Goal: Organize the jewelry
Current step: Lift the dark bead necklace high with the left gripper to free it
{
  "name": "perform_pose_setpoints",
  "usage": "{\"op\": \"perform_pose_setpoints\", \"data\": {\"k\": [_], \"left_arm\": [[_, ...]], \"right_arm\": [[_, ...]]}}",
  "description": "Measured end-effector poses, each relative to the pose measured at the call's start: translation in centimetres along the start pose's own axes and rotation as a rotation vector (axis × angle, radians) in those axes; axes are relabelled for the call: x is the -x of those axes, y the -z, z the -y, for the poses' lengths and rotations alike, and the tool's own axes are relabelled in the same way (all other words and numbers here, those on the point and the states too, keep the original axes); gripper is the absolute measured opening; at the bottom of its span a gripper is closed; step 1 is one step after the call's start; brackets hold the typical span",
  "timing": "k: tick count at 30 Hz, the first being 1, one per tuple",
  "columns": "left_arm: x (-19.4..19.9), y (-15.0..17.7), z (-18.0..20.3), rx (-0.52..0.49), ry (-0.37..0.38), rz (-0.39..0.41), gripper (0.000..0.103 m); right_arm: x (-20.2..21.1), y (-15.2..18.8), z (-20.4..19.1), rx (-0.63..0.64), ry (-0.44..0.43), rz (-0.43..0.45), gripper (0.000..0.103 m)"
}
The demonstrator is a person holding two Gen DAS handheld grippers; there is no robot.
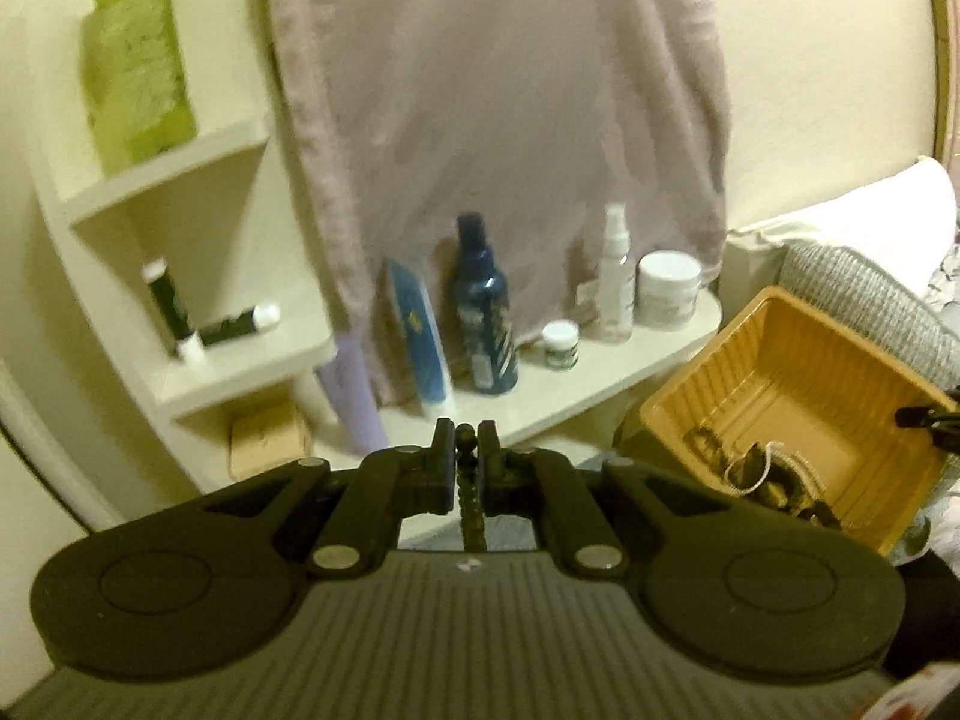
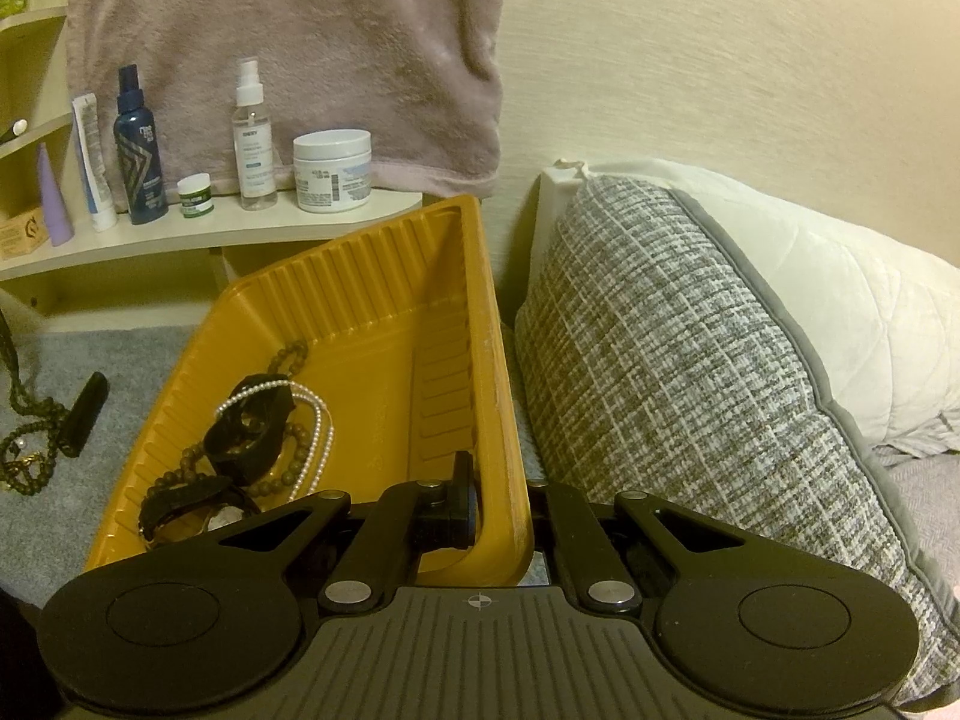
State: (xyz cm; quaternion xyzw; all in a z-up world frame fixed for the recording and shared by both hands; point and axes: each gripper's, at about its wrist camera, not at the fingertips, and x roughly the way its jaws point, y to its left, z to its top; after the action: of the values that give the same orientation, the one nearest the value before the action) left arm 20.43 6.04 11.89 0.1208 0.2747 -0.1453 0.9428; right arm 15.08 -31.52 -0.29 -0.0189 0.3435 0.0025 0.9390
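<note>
1. The left gripper [image 1: 465, 438] has its jaws pinched on a dark beaded necklace [image 1: 469, 501]. One bead pokes out just above the fingertips and the strand hangs straight down between the fingers toward the camera body. The narrow pinch probably keeps the slack chain from slipping.
2. The right gripper [image 2: 501, 489] is pressed together on the near side wall of the yellow tray [image 2: 384, 294], one finger inside and one outside. This grip seems meant to tilt the tray and hold it steady so that it stays open for the next piece.
3. Ahead and left of the right gripper, inside the tray, lie a pearl strand [image 2: 300, 414], a black watch [image 2: 249, 426] and brown beads [image 2: 282, 480] in a loose heap.
4. Farther left, outside the tray on the grey bedcover [image 2: 120, 360], a dark chain runs up from a small heap of beads; whether it is the same necklace cannot be told.
5. From the left gripper, the tray sits off to the right and lower, so the necklace likely needs carrying that way before release.
</note>
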Motion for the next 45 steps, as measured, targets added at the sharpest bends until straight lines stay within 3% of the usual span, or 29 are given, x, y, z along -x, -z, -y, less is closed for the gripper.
{"op": "perform_pose_setpoints", "data": {"k": [18, 45], "left_arm": [[2.4, -7.7, 3.5, -0.111, 0.098, 0.159, 0.006], [7.9, -16.1, 7.1, -0.217, 0.188, 0.373, 0.006]], "right_arm": [[0.0, 0.0, 0.0, 0.000, 0.001, 0.000, 0.004], [0.2, -0.4, -0.5, 0.007, -0.001, 0.008, 0.004]]}}
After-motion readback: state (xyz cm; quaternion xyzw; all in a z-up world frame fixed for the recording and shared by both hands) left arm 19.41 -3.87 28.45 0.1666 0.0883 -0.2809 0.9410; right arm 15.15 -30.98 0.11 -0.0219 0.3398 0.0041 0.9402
